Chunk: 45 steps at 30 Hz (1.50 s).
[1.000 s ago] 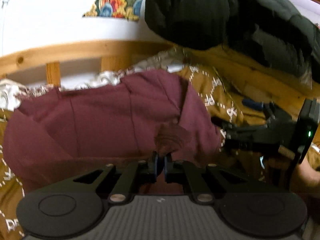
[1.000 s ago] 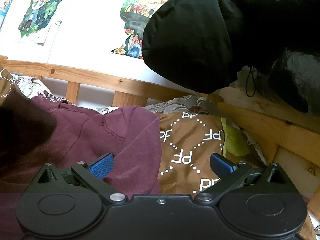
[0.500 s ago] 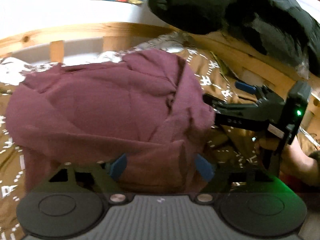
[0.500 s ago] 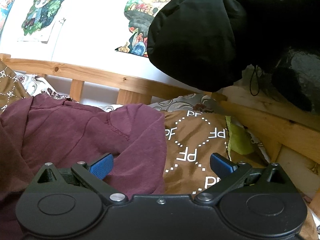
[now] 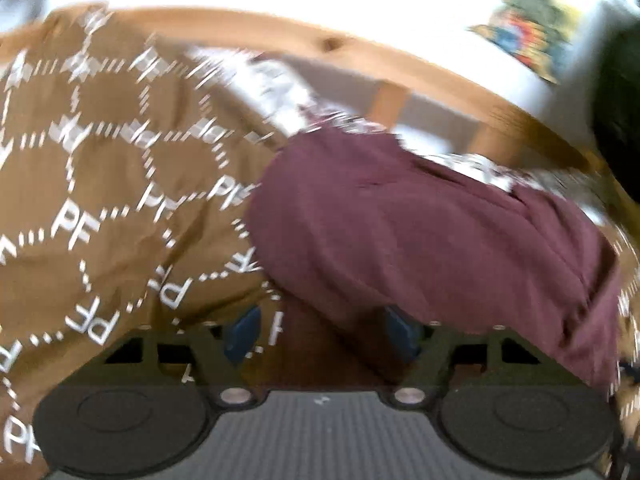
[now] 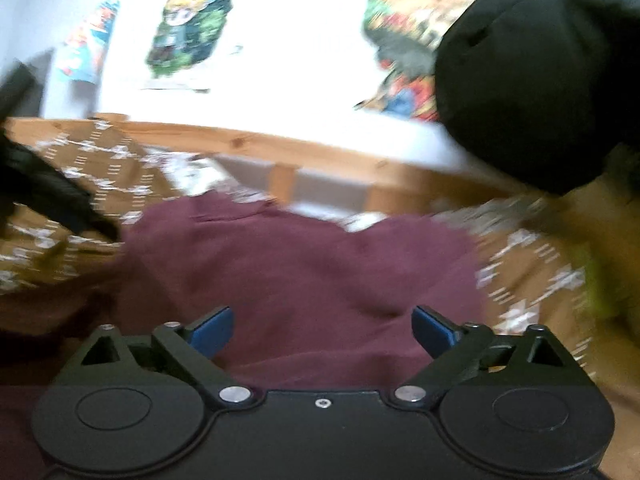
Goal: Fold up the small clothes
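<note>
A maroon garment (image 5: 424,240) lies in a folded heap on a brown bedspread printed with white "PF" letters (image 5: 100,184). My left gripper (image 5: 322,332) is open and empty at the garment's near left edge, its blue pads (image 5: 242,334) wide apart. In the right wrist view the same garment (image 6: 304,272) fills the middle, and my right gripper (image 6: 322,330) is open and empty just above its near part. Both views are motion-blurred.
A wooden bed rail (image 6: 304,152) runs behind the garment, below a white wall with colourful posters (image 6: 188,28). A black padded jacket (image 6: 536,80) hangs at the upper right. The left gripper's dark body (image 6: 52,196) shows at the left edge of the right wrist view.
My left gripper let go of the maroon fabric, opened, and swung left, so the bedspread now fills its left side. My right gripper stayed open and shifted left over the garment.
</note>
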Tool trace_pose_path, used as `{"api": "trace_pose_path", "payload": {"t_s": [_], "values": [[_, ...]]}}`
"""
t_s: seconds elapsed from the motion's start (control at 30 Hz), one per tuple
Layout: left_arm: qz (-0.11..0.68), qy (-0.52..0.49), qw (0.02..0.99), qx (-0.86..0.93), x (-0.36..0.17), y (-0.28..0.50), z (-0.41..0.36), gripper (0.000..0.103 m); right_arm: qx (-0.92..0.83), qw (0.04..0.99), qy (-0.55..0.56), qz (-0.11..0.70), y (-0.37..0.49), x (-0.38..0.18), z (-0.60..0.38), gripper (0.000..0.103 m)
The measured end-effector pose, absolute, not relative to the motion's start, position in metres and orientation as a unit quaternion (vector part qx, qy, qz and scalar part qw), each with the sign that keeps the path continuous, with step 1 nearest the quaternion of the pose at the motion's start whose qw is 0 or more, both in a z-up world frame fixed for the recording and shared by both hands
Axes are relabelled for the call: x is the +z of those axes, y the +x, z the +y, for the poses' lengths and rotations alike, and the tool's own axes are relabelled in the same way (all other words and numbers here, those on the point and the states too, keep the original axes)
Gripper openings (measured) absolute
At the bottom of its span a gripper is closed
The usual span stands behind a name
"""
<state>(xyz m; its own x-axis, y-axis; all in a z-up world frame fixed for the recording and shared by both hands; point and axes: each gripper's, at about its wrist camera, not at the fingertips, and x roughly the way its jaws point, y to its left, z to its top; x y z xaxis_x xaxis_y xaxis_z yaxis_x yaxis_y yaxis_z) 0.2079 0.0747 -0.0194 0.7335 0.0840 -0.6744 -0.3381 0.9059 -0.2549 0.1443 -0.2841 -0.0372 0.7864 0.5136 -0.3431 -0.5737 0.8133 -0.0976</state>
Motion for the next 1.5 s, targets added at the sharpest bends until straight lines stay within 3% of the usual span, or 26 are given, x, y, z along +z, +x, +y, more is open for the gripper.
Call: {"api": "trace_pose_path", "payload": {"t_s": [0.07, 0.13, 0.3, 0.37, 0.47, 0.73, 0.83, 0.9, 0.97, 1.1, 1.17, 1.5], "values": [[0.351, -0.226, 0.9, 0.127, -0.029, 0.217, 0.087, 0.063, 0.313, 0.929, -0.098, 0.171, 0.145, -0.041, -0.28, 0.077], [0.355, -0.252, 0.89, 0.132, -0.039, 0.226, 0.094, 0.059, 0.322, 0.922, -0.102, 0.188, 0.146, -0.046, -0.276, 0.071], [0.364, -0.241, 0.889, 0.136, -0.05, 0.238, 0.089, 0.014, 0.343, 0.905, -0.081, 0.238, 0.152, -0.052, -0.275, 0.051], [0.358, -0.229, 0.895, 0.135, -0.05, 0.236, 0.084, 0.011, 0.353, 0.898, -0.093, 0.245, 0.15, -0.054, -0.273, 0.026], [0.352, -0.208, 0.901, 0.142, -0.044, 0.233, 0.078, 0.009, 0.368, 0.893, -0.124, 0.229, 0.144, -0.052, -0.268, 0.006], [0.358, -0.201, 0.903, 0.127, -0.035, 0.226, 0.078, 0.013, 0.437, 0.839, -0.227, 0.23, 0.125, -0.037, -0.265, 0.005], [0.354, -0.187, 0.908, 0.119, -0.029, 0.22, 0.07, 0.023, 0.453, 0.816, -0.261, 0.248, 0.123, -0.044, -0.263, 0.005], [0.349, -0.185, 0.913, 0.103, -0.024, 0.212, 0.064, 0.038, 0.453, 0.815, -0.263, 0.248, 0.123, -0.045, -0.265, 0.009], [0.351, -0.174, 0.916, 0.084, -0.023, 0.207, 0.057, 0.039, 0.448, 0.823, -0.25, 0.246, 0.126, -0.041, -0.27, 0.022], [0.377, -0.137, 0.915, 0.045, -0.029, 0.202, 0.038, 0.045, 0.416, 0.859, -0.172, 0.245, 0.138, -0.027, -0.28, 0.035], [0.4, -0.105, 0.909, 0.048, -0.037, 0.204, 0.027, 0.045, 0.391, 0.877, -0.11, 0.256, 0.147, -0.024, -0.283, 0.05], [0.415, -0.059, 0.906, 0.05, -0.046, 0.178, 0.043, 0.043, 0.305, 0.902, -0.112, 0.282, 0.152, -0.033, -0.257, 0.049]]}}
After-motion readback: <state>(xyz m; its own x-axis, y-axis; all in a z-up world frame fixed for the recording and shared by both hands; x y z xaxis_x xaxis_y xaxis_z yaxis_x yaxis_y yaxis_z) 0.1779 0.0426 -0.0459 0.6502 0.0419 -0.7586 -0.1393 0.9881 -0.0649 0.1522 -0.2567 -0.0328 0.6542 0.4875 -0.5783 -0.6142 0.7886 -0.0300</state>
